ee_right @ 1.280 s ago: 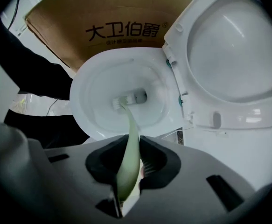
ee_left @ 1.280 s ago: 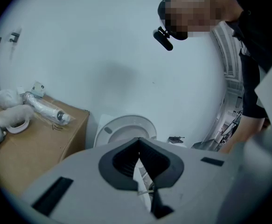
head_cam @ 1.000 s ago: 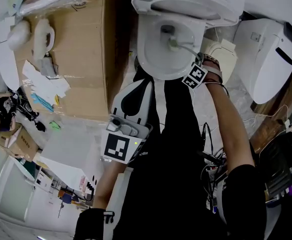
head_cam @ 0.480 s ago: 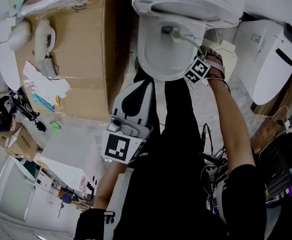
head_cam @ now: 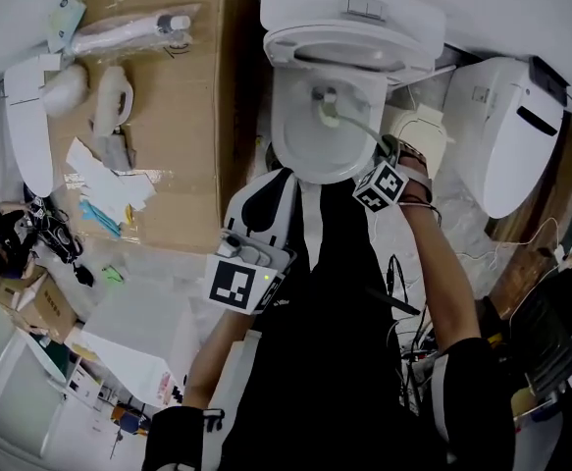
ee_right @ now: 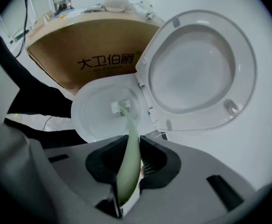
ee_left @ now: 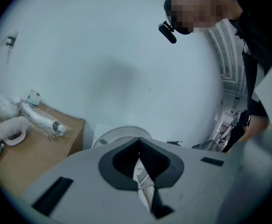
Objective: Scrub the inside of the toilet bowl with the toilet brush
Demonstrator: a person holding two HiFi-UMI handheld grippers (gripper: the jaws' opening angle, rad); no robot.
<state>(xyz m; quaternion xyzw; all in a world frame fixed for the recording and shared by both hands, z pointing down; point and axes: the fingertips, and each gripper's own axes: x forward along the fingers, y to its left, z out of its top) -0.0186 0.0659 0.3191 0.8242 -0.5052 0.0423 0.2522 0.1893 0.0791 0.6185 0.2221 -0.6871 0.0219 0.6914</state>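
Observation:
The white toilet bowl [head_cam: 300, 150] is at the top centre of the head view, with its lid [ee_right: 201, 69] raised. A pale green toilet brush handle [head_cam: 359, 126] runs from my right gripper [head_cam: 389, 155] into the bowl, and its white brush head [head_cam: 323, 99] lies against the back part of the inside. In the right gripper view, the right gripper [ee_right: 129, 146] is shut on the handle [ee_right: 128, 164], with the brush head [ee_right: 120, 107] inside the bowl [ee_right: 91, 120]. My left gripper [head_cam: 251, 258] hangs low by the person's body, away from the toilet. The left gripper [ee_left: 139, 148] is shut and holds nothing.
A large cardboard box [head_cam: 182, 116] stands left of the toilet, with wrapped parts [head_cam: 119, 32] on top. A second white toilet [head_cam: 506, 135] lies at the right. Papers and clutter [head_cam: 99, 189] cover the floor at the left, and cables [head_cam: 408, 312] trail at the right.
The brush head has slid from the middle of the bowl toward its back. The right gripper has followed it. The head view has shifted. The left gripper has stayed put.

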